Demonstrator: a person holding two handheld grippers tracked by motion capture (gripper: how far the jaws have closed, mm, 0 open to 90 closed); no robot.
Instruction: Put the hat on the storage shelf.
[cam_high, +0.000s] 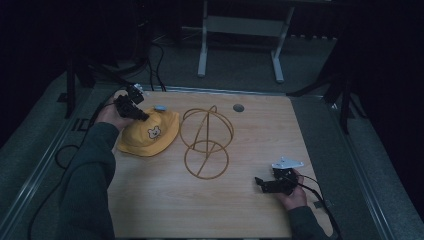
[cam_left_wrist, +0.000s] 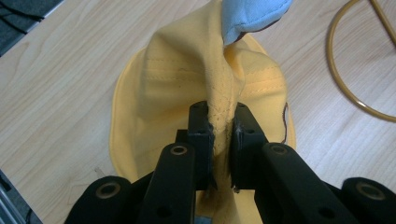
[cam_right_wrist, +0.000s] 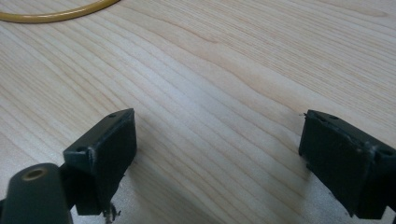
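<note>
A yellow bucket hat (cam_high: 148, 133) with a small bear face and a light blue ear (cam_high: 160, 107) lies at the table's left. My left gripper (cam_high: 141, 116) is shut on a pinched fold of the hat's crown (cam_left_wrist: 221, 126), pulling the fabric up into a ridge; the blue ear (cam_left_wrist: 252, 16) shows at the far end. A golden wire stand (cam_high: 206, 142), with a round base ring and crossed hoops, sits in the middle of the table. My right gripper (cam_high: 260, 182) rests low at the front right, jaws wide open over bare wood (cam_right_wrist: 219, 140), with an arc of the stand's ring (cam_right_wrist: 56, 14) farther off.
The wooden table (cam_high: 250, 210) has a round grey grommet (cam_high: 238, 107) near its far edge. A cable (cam_high: 320, 192) trails from the right gripper. Beyond the table stands a white metal frame (cam_high: 240, 45) on a dark floor.
</note>
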